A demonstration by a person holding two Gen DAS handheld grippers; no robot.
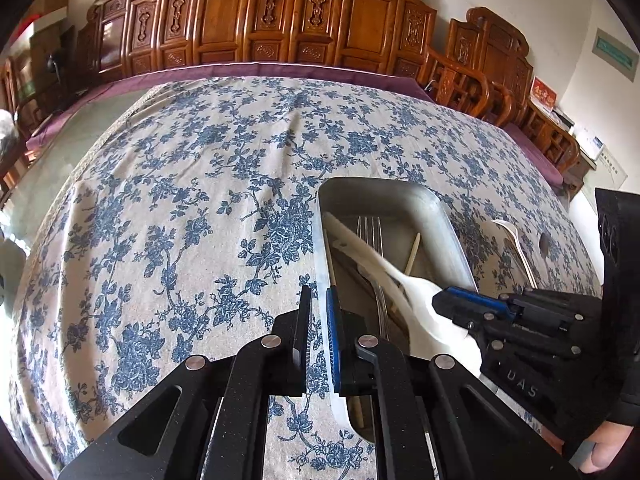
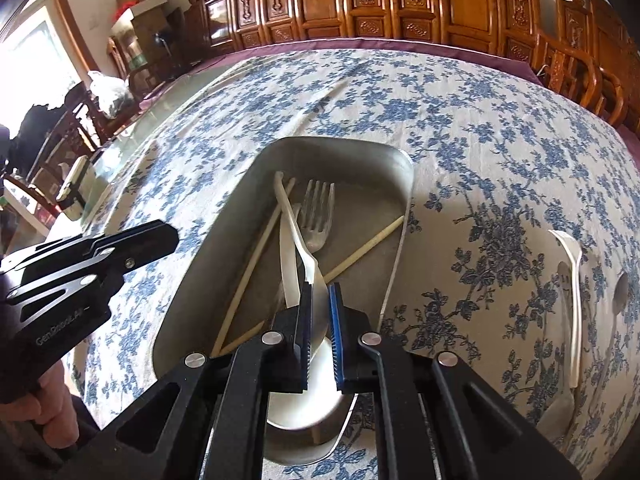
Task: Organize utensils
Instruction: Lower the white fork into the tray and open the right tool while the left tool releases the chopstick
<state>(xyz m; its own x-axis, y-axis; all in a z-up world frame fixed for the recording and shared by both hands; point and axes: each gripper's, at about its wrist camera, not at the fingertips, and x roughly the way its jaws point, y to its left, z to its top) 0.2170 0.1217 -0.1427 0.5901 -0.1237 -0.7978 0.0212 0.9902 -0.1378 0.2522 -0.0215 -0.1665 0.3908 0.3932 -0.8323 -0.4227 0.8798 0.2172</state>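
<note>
Right wrist view shows your right gripper point(image 2: 320, 332) pinching the white spoon point(image 2: 308, 392) over the near end of the metal tray point(image 2: 404, 168), handle angled down into it. Already lying in the tray are a metal fork point(image 2: 318, 216), a white knife point(image 2: 289, 256) and chopsticks point(image 2: 368, 249). Your left gripper point(image 1: 319, 332) has its jaws nearly together around the tray's left rim, though you can't be sure how firmly. Out on the tablecloth point(image 2: 480, 120), to the right of the tray, a white utensil point(image 2: 575, 300) and some metal pieces point(image 2: 620, 292) remain, so you're roughly halfway.
</note>
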